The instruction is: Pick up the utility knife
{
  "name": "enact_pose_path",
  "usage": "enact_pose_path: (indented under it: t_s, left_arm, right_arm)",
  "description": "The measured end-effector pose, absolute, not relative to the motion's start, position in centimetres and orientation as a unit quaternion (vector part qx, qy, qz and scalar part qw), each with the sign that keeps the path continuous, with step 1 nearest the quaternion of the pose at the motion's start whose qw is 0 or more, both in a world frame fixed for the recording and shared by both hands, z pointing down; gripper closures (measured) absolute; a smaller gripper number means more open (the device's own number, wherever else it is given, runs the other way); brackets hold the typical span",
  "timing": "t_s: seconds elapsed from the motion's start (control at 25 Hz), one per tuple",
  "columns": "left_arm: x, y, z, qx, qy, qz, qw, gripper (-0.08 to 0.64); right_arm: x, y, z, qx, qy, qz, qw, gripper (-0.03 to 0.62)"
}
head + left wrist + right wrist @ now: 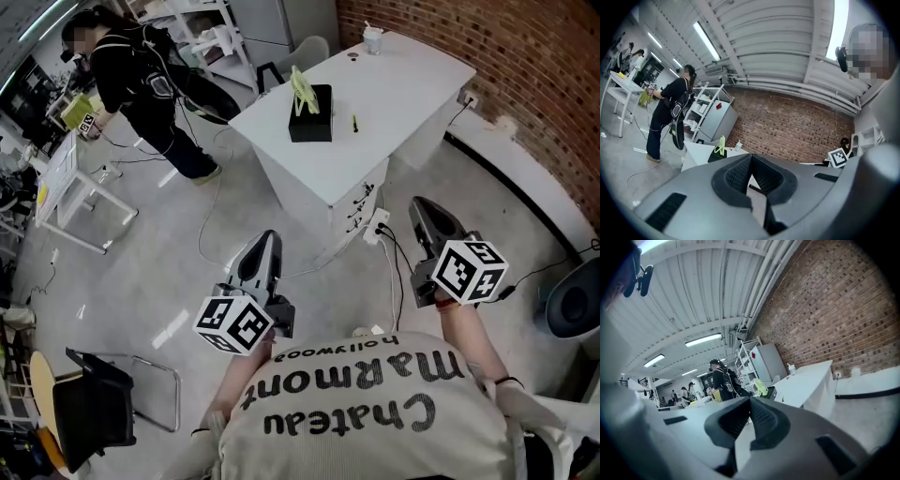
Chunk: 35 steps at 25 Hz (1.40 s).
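Note:
A small yellow-green and dark tool, probably the utility knife, lies on the white table, just right of a black box. Both grippers hang over the floor, well short of the table. My left gripper is shut, its ribbed pads pressed together with nothing between them. My right gripper is shut and empty too, its pads meeting. Both point toward the table.
The black box carries a pale green object, and a white cup stands at the table's far end. Cables and a power strip lie on the floor by the table. A person stands at the far left. A brick wall runs along the right.

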<state>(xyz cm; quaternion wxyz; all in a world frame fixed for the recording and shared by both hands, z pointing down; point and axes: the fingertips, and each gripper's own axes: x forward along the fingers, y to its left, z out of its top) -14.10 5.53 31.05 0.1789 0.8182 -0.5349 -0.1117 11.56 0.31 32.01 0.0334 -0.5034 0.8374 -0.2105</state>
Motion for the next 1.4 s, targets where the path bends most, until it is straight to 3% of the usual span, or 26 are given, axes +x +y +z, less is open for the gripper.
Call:
enact_pose_path:
  t_s: [0.8,1.2,1.4]
  left_arm:
    - [-9.6,-6.4,36.9,0.794,-0.557,-0.085,0.228,0.56]
    - [-12.3,-11.8,40.4,0.782,-0.558,-0.077,0.268,0.56]
    - [-13.0,-17.6,38.4,0.812,-0.525,-0.069,0.245,0.56]
  right_arm:
    - [15.2,-11.3,40.1,-0.487,0.828,-0.277,-0.021,0.589]
    - [14.7,-16.3,43.5,-0.509,0.803,-0.308,-0.02,0.589]
    - [13.5,-19.9,42.2,-0.534,0.79,-0.301,-0.011,0.589]
